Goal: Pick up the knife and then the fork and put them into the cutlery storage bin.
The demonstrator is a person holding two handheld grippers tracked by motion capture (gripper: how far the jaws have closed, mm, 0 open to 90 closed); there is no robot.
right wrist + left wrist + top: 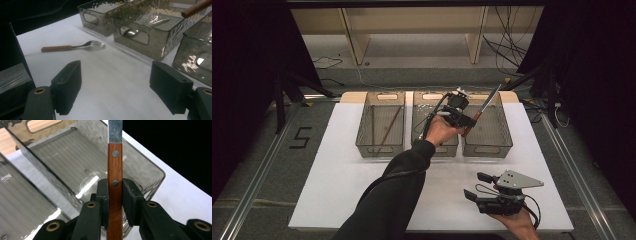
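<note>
White sheeting covers the table [337,185]; dark floor and a pale shelf unit lie beyond. From above, the left claw [468,120] holds a knife [484,107] over the right-hand bin [488,145]. Its own camera shows both pads clamping the wooden handle. The right claw [117,87] gapes empty, near a fork [72,46], seemingly loose on the table.
</note>
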